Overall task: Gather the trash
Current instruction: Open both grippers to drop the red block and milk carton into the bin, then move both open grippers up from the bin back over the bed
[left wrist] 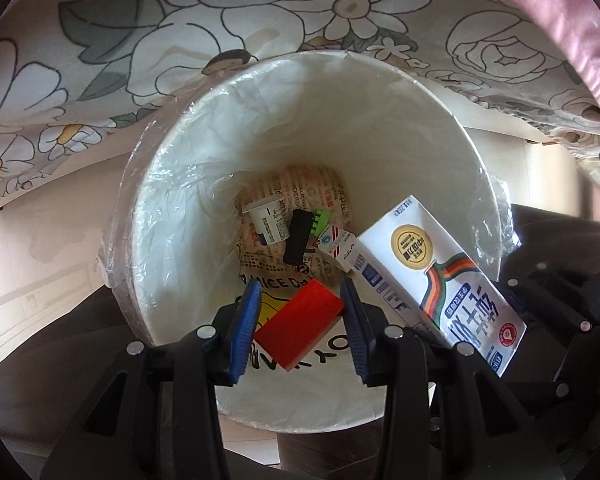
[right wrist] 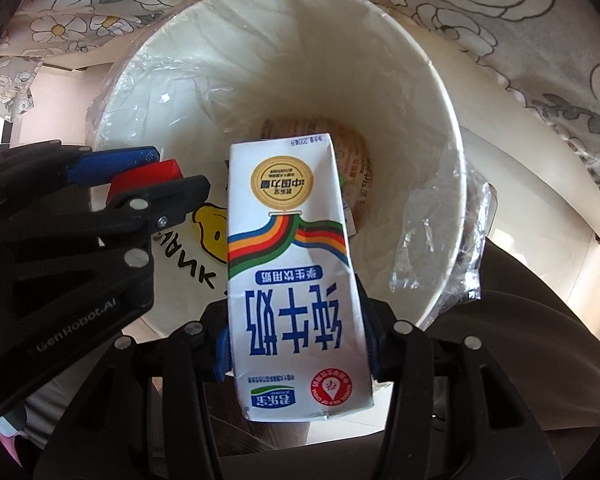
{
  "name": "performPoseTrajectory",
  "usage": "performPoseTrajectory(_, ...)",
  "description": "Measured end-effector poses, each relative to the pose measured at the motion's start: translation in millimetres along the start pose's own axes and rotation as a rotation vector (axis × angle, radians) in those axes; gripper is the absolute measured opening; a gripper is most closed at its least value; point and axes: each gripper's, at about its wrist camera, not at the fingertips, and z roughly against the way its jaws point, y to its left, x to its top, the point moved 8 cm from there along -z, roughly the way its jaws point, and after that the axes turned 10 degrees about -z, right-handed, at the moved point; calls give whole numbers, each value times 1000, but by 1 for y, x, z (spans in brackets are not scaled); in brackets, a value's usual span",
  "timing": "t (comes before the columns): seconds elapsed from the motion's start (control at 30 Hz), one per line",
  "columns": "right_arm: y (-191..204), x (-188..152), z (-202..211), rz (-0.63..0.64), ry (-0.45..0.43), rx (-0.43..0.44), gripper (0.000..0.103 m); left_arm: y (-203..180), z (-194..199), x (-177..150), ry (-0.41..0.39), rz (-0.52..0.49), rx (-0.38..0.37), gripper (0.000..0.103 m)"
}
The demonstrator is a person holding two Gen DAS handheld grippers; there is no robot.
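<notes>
Beside floral cloth [left wrist: 100, 40], over the lined bin [left wrist: 172, 184], left gripper [left wrist: 300, 328] clamps a red block [left wrist: 300, 326], right gripper [right wrist: 296, 344] a milk carton [right wrist: 292, 264].

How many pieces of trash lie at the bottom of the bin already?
5 visible: a printed paper bag underneath, a small cup at left, a black block in the middle, a green piece behind it, a small box at right. More may be hidden.
</notes>
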Motion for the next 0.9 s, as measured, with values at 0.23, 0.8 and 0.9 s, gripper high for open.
performPoseTrajectory(0.23,-4,6,-10,-1,20,2,50,1,-13,0,43,16,-35,43)
performPoseTrajectory(0.8,-12,9,-20,-45,31,39,58,-3,-14,-1,53,38,-51,60)
performPoseTrajectory(0.9,-14,9,-20,-46,24,36,58,-1,-10,-2,48,40,-43,60)
